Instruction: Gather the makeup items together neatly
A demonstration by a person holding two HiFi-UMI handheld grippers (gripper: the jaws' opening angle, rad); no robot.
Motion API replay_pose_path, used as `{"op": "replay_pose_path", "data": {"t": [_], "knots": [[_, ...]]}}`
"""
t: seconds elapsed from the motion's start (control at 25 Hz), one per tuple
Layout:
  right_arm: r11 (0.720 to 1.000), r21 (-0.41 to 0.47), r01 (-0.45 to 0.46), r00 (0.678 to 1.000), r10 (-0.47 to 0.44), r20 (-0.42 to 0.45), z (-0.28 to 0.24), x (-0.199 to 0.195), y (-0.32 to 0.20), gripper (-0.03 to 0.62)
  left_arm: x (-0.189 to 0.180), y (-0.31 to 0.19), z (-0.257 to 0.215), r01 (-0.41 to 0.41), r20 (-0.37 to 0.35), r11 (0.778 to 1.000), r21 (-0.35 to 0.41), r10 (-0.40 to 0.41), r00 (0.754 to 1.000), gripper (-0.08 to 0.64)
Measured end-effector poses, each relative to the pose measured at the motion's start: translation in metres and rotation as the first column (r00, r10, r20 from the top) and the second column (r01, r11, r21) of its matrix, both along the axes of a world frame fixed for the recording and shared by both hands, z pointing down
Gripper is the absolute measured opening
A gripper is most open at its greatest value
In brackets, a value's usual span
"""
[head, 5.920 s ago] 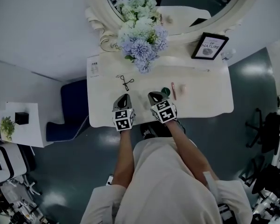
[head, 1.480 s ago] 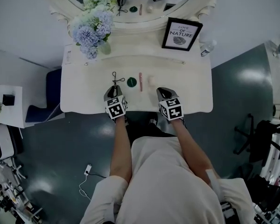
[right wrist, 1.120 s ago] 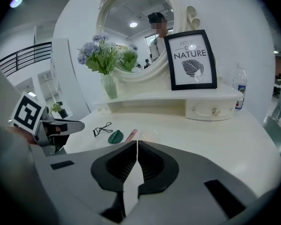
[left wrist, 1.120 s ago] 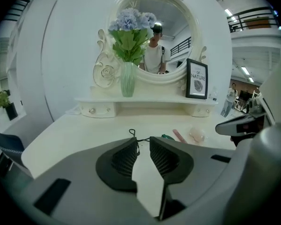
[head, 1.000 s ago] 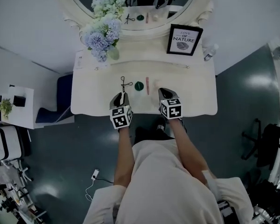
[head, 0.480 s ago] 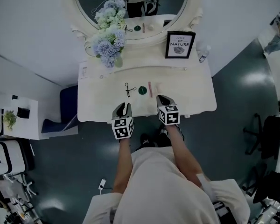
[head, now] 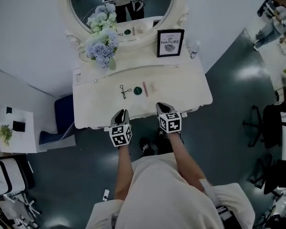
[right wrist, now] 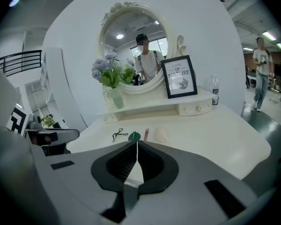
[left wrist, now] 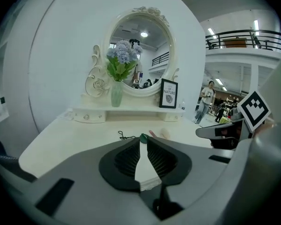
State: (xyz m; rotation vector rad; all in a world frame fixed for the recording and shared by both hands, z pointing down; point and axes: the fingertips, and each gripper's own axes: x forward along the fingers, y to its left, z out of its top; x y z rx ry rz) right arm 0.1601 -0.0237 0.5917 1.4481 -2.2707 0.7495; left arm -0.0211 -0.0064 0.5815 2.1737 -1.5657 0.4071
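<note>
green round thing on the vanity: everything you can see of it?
The green disc is small, round, dark green and low, lying flat on the cream vanity top. It sits in a row between the black eyelash curler and the pink stick, seemingly touching neither. Material and markings too small to tell.

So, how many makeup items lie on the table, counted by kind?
Curler: 1
Green compact: 1
Pink stick: 1
Pale puff: 1
Total: 4
</note>
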Motion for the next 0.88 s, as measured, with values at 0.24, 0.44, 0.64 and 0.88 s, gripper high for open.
{"op": "replay_pose_path", "data": {"t": [0.24, 0.44, 0.64, 0.88], "knots": [[1.0, 0.01, -0.011, 1.0, 0.011, -0.002, 0.003, 0.004, 0.02, 0.043, 0.005, 0.016, 0.005, -0.021, -0.022, 1.0, 0.018, 0.022, 1.0, 0.037], [1.0, 0.003, -0.007, 1.0, 0.007, -0.003, 0.012, 0.005, 0.033, 0.043, -0.004, 0.032, 0.01, 0.008, -0.018, 0.999, 0.035, -0.008, 1.0, 0.017], [1.0, -0.003, -0.002, 1.0, 0.002, -0.003, 0.018, 0.002, 0.034, 0.043, -0.016, 0.044, 0.018, 0.023, -0.015, 0.999, 0.023, -0.022, 1.0, 0.015], [1.0, 0.007, 0.021, 1.0, -0.021, -0.002, 0.011, -0.011, 0.032, 0.043, -0.017, 0.045, 0.014, 0.005, -0.022, 1.0, 0.022, -0.005, 1.0, 0.015]]}}
